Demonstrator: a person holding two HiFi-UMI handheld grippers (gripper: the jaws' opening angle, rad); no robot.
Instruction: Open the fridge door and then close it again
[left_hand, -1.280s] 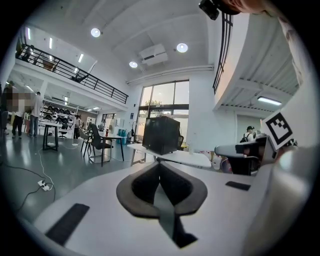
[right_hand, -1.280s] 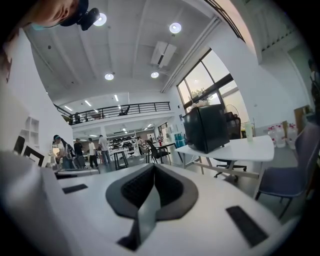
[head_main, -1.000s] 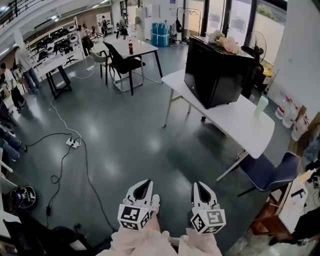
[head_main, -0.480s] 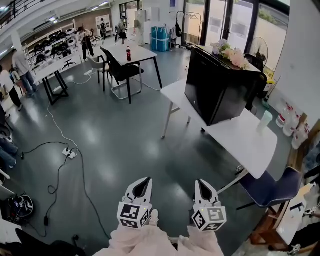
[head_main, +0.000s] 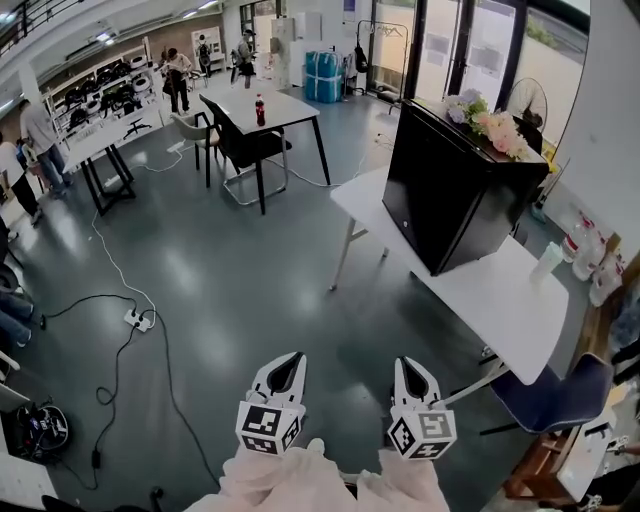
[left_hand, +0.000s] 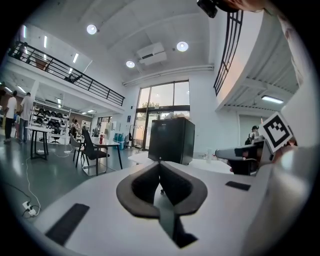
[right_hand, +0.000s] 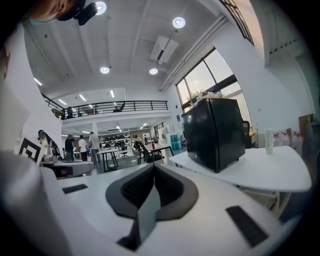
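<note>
Near field: the white left gripper (head_main: 293, 360) and the white right gripper (head_main: 404, 364), each with a marker cube, are held side by side low in the head view. Both have their jaws closed on nothing.

Beyond them lies bare grey floor (head_main: 230, 280), then the white rectangular counter (head_main: 505, 310). On it stands the black box-shaped fridge (head_main: 455, 205), door shut and pale flowers (head_main: 492, 122) on top, well apart from both grippers.

Judgement: the step in hand is the approach. To do it well, come squarely to the door face, part one pair of jaws before arrival, and find the door's free edge. No handle can be made out from here.

Against the frame a second earlier, the fridge and counter stand larger and nearer. Both grippers keep the same low, closed posture.
</note>
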